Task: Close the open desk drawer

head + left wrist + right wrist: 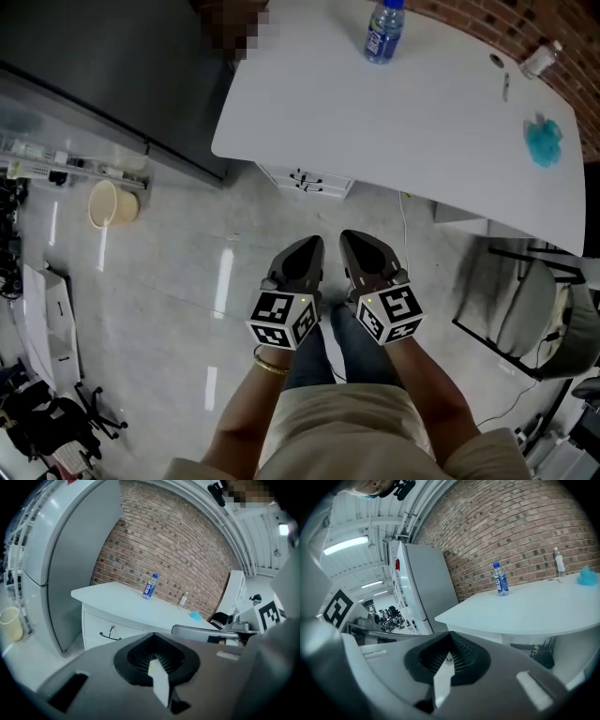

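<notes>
A white desk (403, 112) fills the top of the head view. Beneath its front edge, the white drawer front (305, 180) with a black handle juts out a little past the desktop. In the left gripper view the same drawer front (110, 632) faces me below the desk (117, 599); how far it stands out I cannot tell. Above the floor and well short of the drawer, my left gripper (302, 255) (152, 660) and right gripper (361, 251) (449, 657) are held side by side. Both are shut with nothing in them.
A water bottle (384, 30) (500, 579), a small clear bottle (542, 58) and a blue crumpled thing (544, 141) lie on the desk. A grey fridge (70, 564) stands to the left, with a beige cup (112, 202) on the floor. A black chair (534, 309) is at right.
</notes>
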`<action>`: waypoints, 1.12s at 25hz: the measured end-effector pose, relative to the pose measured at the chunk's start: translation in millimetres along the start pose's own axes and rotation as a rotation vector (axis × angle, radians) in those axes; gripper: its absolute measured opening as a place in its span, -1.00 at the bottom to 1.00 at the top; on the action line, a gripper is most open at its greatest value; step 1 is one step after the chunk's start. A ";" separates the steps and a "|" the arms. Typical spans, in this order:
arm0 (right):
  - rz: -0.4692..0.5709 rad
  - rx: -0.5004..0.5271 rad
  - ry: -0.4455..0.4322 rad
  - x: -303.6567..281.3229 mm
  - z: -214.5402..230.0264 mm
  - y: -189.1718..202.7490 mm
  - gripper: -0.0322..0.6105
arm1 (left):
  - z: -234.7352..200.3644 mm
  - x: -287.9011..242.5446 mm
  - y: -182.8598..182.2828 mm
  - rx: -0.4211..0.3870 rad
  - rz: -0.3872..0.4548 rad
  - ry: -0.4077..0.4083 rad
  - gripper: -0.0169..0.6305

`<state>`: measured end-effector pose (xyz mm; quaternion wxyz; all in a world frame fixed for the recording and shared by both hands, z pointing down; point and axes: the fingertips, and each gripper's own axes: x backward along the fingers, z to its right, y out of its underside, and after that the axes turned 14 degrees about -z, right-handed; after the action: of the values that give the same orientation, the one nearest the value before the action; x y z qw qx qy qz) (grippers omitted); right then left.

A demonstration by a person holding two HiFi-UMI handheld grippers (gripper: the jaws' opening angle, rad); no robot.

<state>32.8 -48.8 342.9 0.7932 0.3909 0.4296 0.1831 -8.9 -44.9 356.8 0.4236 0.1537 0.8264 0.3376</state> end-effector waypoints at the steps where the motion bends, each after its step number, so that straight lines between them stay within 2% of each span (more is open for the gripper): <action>1: -0.001 0.008 -0.004 7.3 -1.4 -3.2 -0.89 | 6.4 4.4 -2.1 -0.001 0.002 0.002 -0.96; 8: -0.002 0.054 -0.047 63.6 -19.0 -21.8 -0.89 | 55.0 37.7 -11.4 -0.020 -0.005 0.021 -0.96; 15: 0.017 0.078 -0.081 104.9 -31.7 -39.5 -0.89 | 87.0 67.8 -30.0 -0.038 0.038 0.014 -0.96; 28: 0.061 0.158 -0.128 158.6 -30.8 -58.7 -0.89 | 136.1 83.7 -42.3 -0.082 0.076 0.011 -0.96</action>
<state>94.1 27.9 201.8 0.7797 0.4760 0.3790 0.1475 52.2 27.9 221.6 0.4120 0.1657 0.8077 0.3878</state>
